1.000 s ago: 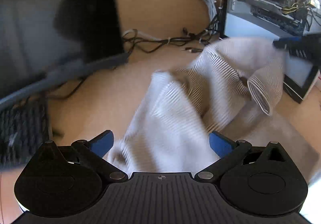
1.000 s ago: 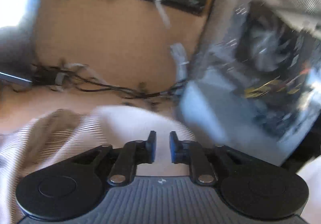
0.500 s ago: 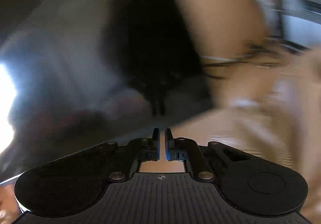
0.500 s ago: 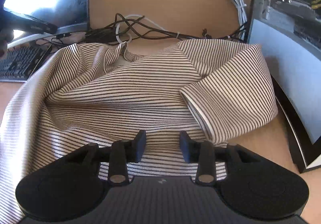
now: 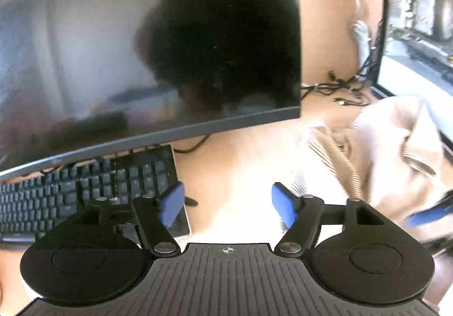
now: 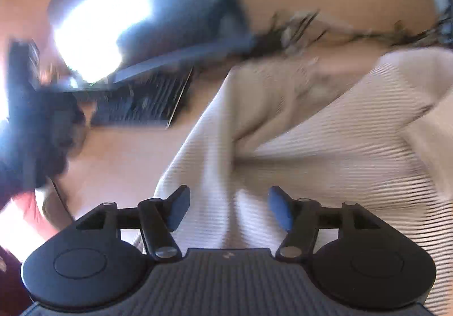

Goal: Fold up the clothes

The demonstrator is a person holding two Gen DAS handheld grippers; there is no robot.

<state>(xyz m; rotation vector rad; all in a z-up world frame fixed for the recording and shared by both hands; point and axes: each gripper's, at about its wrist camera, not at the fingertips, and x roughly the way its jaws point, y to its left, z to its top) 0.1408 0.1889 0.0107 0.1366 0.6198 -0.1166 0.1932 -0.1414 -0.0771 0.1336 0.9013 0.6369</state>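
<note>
Keyboard [image 5: 85,188]: a black keyboard is lying at the left of the wooden desk [image 5: 240,163], partly tucked under the monitor's lower edge; in the right wrist view it is showing blurred at [image 6: 147,100].
Monitor [image 5: 141,46]: a dark, switched-off screen is standing behind the keyboard and reflecting a dim shape.
Left gripper [image 5: 228,204]: its blue-padded fingers are spreading wide apart with nothing between them, hovering over bare desk between the keyboard's right end and the garment's left edge.
Cables [image 5: 339,92]: a tangle of dark cords is lying on the desk against the back panel, right of the monitor.
Striped shirt [image 5: 382,151]: the pale, thin-striped garment is lying bunched on the right part of the desk, in front of the computer case; in the right wrist view it is filling the lower right [image 6: 325,151], with folds running toward the camera.
Right gripper [image 6: 228,207]: its fingers are spread open and gripping nothing, positioned just over the near edge of the shirt; whether they are touching the cloth I cannot tell.
Computer case [image 5: 419,27]: an open-sided case is standing at the far right, its parts showing.
</note>
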